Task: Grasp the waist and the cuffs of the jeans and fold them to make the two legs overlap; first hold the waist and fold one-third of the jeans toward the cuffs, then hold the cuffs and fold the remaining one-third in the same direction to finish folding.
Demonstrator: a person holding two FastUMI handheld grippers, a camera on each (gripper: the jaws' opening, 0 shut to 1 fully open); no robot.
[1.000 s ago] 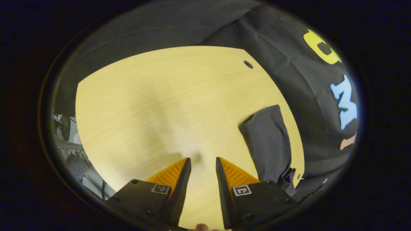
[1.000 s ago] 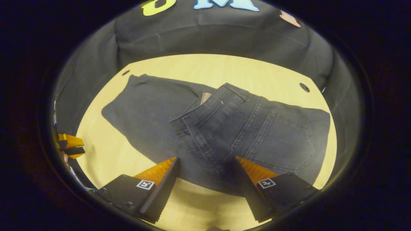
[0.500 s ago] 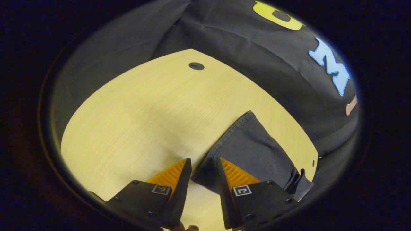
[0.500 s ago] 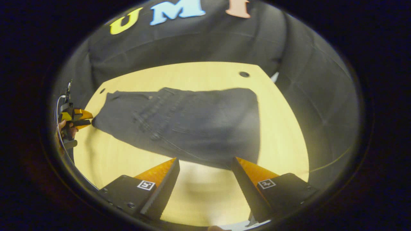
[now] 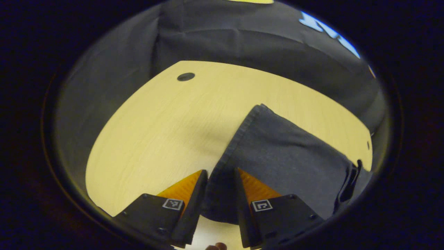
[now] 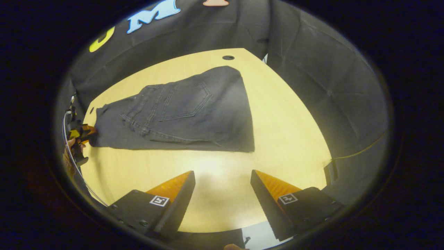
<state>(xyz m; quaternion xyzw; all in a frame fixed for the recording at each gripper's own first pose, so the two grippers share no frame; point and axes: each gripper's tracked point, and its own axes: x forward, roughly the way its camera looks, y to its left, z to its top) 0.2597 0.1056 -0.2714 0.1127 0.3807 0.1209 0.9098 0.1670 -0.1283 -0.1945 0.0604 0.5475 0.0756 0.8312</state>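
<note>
Jeans (image 5: 277, 156) cuff corner sits hidden between left tongs (image 5: 221, 180).

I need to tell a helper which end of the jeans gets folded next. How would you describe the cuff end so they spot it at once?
Start at the pale wooden table; the dark jeans lie across it. The cuff end lies opposite the pocketed waist, a plain stitched hem with no pockets, its corner between the left tongs.

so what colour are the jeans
Dark grey-black washed denim; the jeans show best in the right gripper view, lying on the table.
</note>
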